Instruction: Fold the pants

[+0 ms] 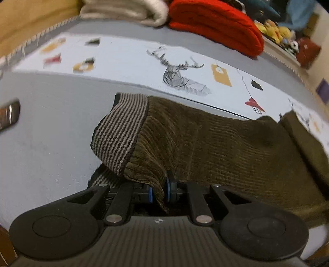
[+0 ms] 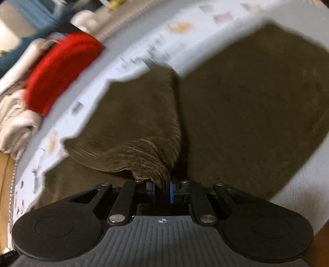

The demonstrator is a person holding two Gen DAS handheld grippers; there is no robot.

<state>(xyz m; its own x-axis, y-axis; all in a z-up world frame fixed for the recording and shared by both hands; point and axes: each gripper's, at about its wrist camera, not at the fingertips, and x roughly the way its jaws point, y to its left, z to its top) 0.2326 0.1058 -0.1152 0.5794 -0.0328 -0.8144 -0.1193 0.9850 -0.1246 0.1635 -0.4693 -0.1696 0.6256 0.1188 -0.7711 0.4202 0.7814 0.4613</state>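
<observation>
Olive-brown corduroy pants [image 1: 216,143] lie across a pale grey bed sheet [image 1: 51,127]. Their striped elastic waistband [image 1: 121,133] is folded back at the left end. My left gripper [image 1: 159,192] is shut on the corduroy edge just beside that waistband, and the cloth rises from its pads. In the right wrist view the pants [image 2: 257,98] spread wide over the bed. My right gripper [image 2: 162,192] is shut on a lifted, bunched fold of the corduroy [image 2: 144,152]. The right wrist view is blurred by motion.
A printed sheet with a deer drawing [image 1: 181,71] covers the far part of the bed. A red folded blanket [image 1: 216,24] and cream blankets [image 1: 127,10] are stacked behind it, with plush toys [image 1: 275,28] at the back right. A dark object [image 1: 9,115] lies at the left edge.
</observation>
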